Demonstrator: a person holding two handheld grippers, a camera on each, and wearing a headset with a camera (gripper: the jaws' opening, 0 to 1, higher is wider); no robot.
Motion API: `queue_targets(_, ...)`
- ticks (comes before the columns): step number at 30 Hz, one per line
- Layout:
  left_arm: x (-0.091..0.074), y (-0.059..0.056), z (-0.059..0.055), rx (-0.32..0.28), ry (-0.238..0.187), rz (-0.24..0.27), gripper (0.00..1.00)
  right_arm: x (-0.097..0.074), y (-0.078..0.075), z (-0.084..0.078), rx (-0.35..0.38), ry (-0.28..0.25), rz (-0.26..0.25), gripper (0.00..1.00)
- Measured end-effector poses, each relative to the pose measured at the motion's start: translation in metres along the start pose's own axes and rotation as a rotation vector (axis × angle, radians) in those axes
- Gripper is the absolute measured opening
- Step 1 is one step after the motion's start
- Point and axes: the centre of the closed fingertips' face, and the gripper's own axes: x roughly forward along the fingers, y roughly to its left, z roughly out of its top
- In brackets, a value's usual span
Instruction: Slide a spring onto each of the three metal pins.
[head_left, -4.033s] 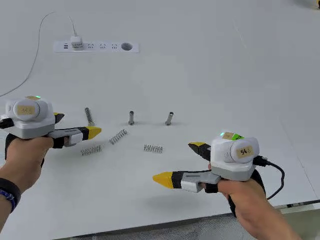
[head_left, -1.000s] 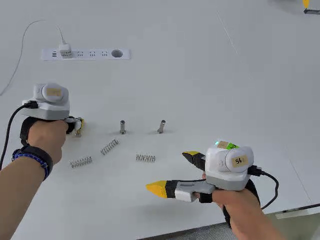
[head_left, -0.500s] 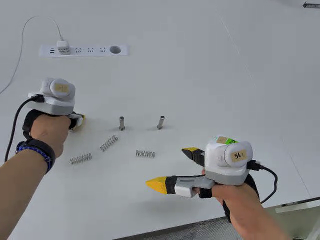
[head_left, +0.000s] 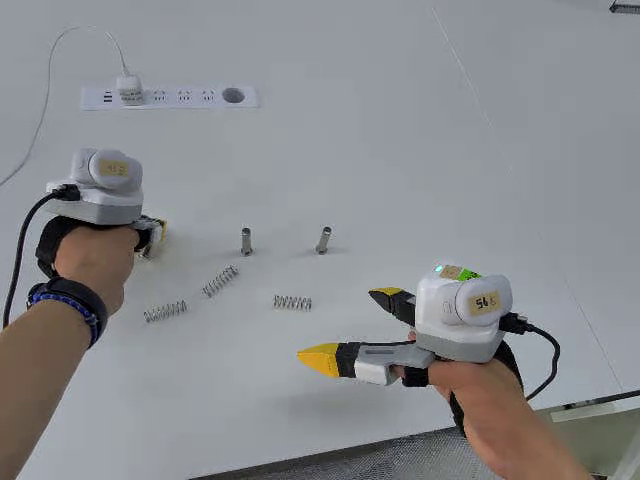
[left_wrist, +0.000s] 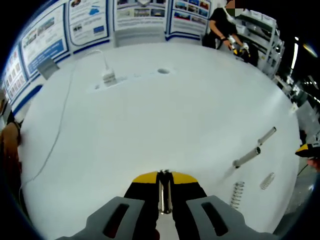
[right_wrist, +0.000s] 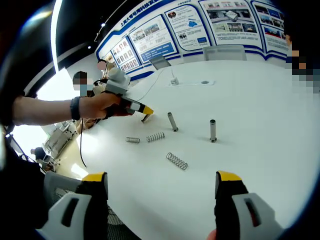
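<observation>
Because the left hand-held gripper (head_left: 156, 235) is clamped on a short steel pin (left_wrist: 162, 195), the hand hides that pin in the head view. I cannot tell whether it stands on the white table (head_left: 420, 140) or is lifted clear. Three small coiled wire springs (head_left: 220, 281) lie loose before two upright metal pins (head_left: 246, 240). They look light, bouncy and apt to roll, so each is best pinched mid-length. The right hand-held gripper (head_left: 352, 327) hangs with its jaws wide apart.

Tan sticker (head_left: 483, 301) on the right gripper (head_left: 352, 327), seemingly "56"
</observation>
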Motion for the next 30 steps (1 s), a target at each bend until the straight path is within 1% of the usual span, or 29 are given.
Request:
queue_targets(3, -0.007, 0.001, 0.001, -0.005, -0.014, 0.0, 0.07, 0.0, 0.001, 0.0, -0.008, 0.002, 0.002, 0.9)
queue_targets(7, -0.011, 0.004, 0.002, -0.015, -0.028, 0.005, 0.07, 0.0, 0.001, -0.001, -0.011, 0.003, 0.002, 0.9)
queue_targets(10, -0.016, 0.004, 0.004, -0.012, -0.037, 0.01, 0.07, 0.0, 0.002, -0.001, -0.012, 0.003, 0.004, 0.9)
queue_targets(17, -0.021, 0.006, 0.002, -0.016, -0.051, 0.018, 0.07, -0.001, 0.002, -0.001, -0.015, 0.001, 0.004, 0.9)
queue_targets(19, -0.024, 0.006, 0.002, -0.014, -0.063, 0.03, 0.07, -0.001, 0.002, 0.0, -0.014, -0.002, 0.003, 0.9)
queue_targets(30, -0.037, 0.002, -0.005, -0.014, -0.08, 0.037, 0.07, 0.0, 0.005, -0.001, -0.019, 0.003, 0.008, 0.9)
